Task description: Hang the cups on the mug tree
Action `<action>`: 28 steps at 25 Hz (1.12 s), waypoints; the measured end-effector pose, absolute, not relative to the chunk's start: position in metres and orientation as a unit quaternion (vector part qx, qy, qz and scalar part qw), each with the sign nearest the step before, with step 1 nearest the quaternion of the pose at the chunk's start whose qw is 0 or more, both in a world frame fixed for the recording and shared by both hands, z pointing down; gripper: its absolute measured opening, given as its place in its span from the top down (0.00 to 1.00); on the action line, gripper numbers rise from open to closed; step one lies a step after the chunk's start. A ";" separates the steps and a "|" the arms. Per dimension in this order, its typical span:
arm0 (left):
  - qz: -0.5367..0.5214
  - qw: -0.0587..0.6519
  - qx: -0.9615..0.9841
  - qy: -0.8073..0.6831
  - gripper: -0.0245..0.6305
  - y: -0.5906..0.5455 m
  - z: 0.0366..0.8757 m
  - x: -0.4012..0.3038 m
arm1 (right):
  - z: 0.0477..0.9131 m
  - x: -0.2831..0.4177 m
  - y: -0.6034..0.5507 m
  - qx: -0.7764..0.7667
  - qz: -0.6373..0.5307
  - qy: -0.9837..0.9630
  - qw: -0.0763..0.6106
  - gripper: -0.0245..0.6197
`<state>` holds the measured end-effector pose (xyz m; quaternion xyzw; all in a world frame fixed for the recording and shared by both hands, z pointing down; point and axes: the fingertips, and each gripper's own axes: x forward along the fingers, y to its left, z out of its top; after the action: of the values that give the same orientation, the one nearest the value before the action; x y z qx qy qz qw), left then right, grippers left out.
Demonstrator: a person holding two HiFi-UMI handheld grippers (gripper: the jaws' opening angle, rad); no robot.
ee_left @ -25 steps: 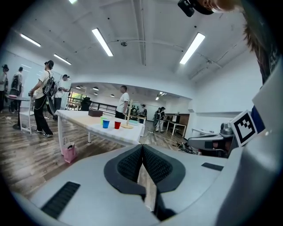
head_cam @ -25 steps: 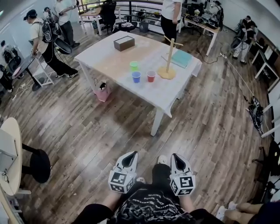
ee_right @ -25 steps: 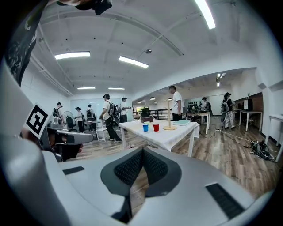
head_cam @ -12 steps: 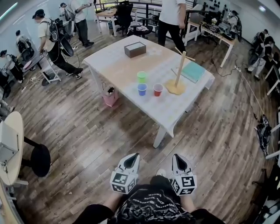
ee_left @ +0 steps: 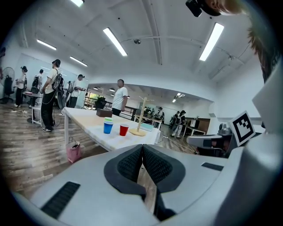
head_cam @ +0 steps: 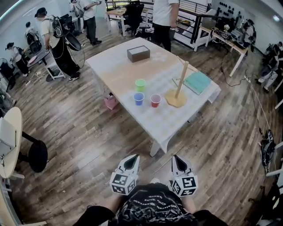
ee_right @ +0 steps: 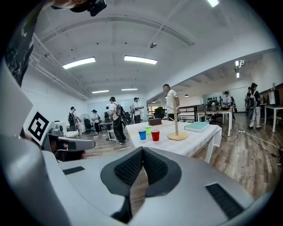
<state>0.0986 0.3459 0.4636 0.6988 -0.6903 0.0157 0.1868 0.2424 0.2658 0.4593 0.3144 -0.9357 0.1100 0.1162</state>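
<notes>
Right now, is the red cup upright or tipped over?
Upright. The red cup stands on its base on the table, open mouth up, beside the mug tree and not touching it.

An open-plan lab or office hall: a wood-plank floor (head_cam: 79, 119), strip lights (ee_left: 115, 42) on a white ceiling (ee_left: 168, 26), work desks (head_cam: 225, 37) loaded with equipment along the far side, a black office chair (head_cam: 134, 13), several people (head_cam: 62, 53) standing about, one white table (head_cam: 128, 70) mid-floor
</notes>
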 end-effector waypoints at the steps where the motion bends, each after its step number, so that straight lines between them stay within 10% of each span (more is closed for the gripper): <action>1: 0.015 0.186 0.698 -0.692 0.93 0.337 0.463 0.101 | 0.459 0.243 0.259 0.308 0.112 -0.938 0.115 0.95; 28: 0.019 0.188 0.709 -0.679 0.93 0.125 0.482 -0.003 | 0.490 0.149 0.059 0.319 0.197 -0.918 0.132 0.95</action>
<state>-0.0026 0.1254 0.4819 0.7092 -0.6792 0.0189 0.1882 0.1494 0.0588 0.4897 0.3185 -0.9178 0.1971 0.1319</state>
